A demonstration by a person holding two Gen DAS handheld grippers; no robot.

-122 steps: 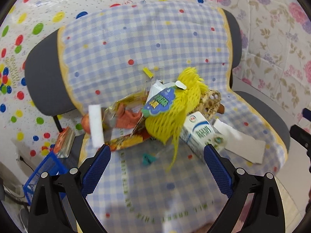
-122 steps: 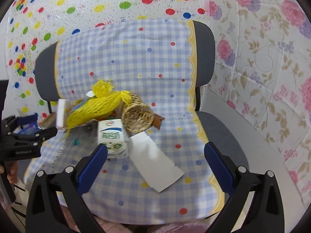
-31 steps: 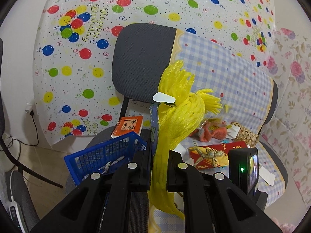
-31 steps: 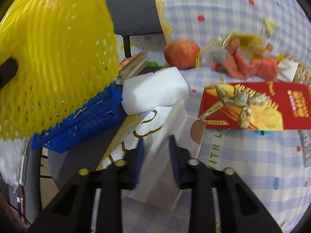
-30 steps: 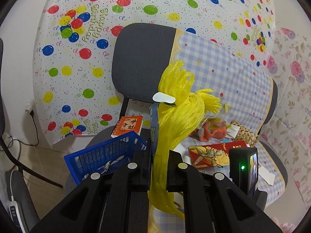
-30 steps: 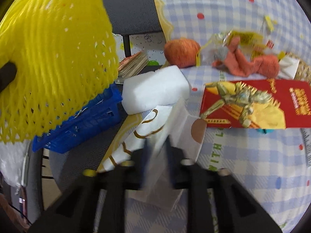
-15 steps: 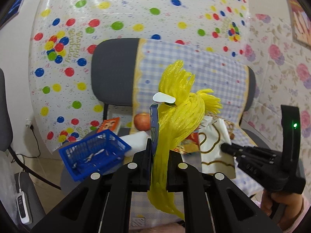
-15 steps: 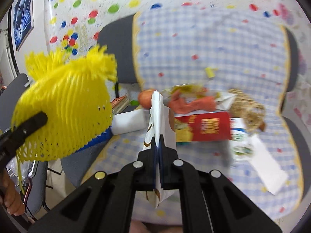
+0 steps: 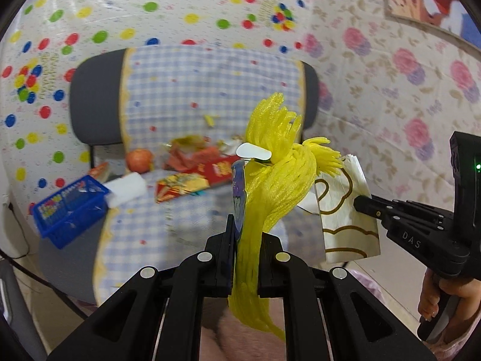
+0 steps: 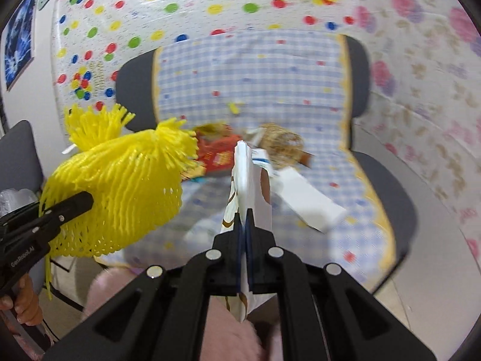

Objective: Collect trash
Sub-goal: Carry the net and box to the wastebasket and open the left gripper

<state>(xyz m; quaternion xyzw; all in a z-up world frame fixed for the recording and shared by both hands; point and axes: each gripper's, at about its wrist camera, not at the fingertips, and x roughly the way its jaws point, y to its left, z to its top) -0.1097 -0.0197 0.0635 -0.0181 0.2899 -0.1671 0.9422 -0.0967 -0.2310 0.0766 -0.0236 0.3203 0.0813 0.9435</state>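
Left hand-held gripper (image 9: pixel 246 237) clamped on yellow foam net (image 9: pixel 279 174), held up in front of the chair (image 9: pixel 90 102). Right hand-held gripper (image 10: pixel 243 225) clamped on white paper wrapper (image 10: pixel 249 186); remaining trash lies on the checked seat cloth (image 10: pixel 354 210).

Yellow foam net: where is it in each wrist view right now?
Left wrist: yellow foam net at centre, pinched in the left gripper.
Right wrist: the net at left, left gripper clamped on its lower edge.
Shared landmark: red snack box on the chair seat.
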